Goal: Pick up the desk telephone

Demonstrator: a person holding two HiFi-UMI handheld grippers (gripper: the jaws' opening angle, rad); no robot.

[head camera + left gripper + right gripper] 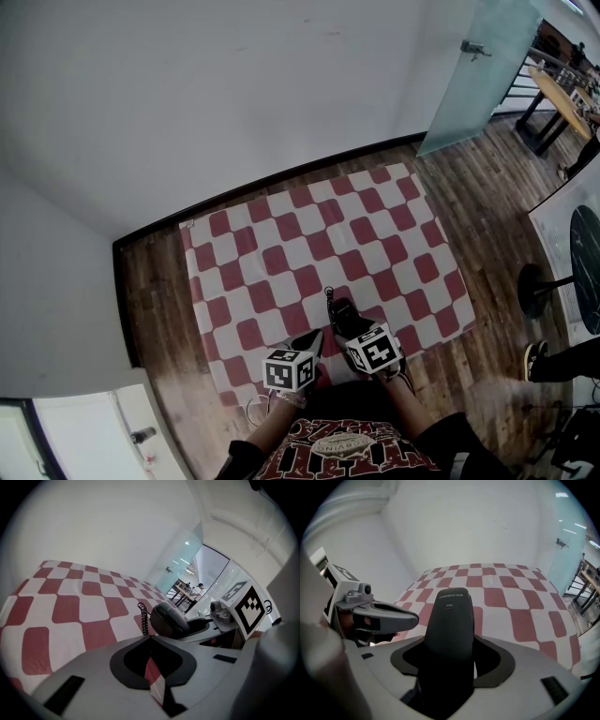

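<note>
A black telephone handset (340, 312) is held just above the near part of the red-and-white checked cloth (309, 234). My right gripper (343, 322) is shut on it. In the right gripper view the handset (450, 620) stands lengthwise between the jaws and hides the gap. Its coiled cord (143, 618) hangs from the far end. Only the handset (168, 619) shows; no telephone base is in view. Close to its left, my left gripper (316, 340) is shut with nothing in it, its jaw tips meeting (150, 638) over the cloth. It appears at the left of the right gripper view (410, 617).
The checked cloth (520, 602) covers a low surface against a white wall, with wood floor (155, 309) round it. A glass door (478, 75) stands at the back right. A black round-based stand (539, 289), a table (562, 94) and a person's shoe (536, 360) are at the right.
</note>
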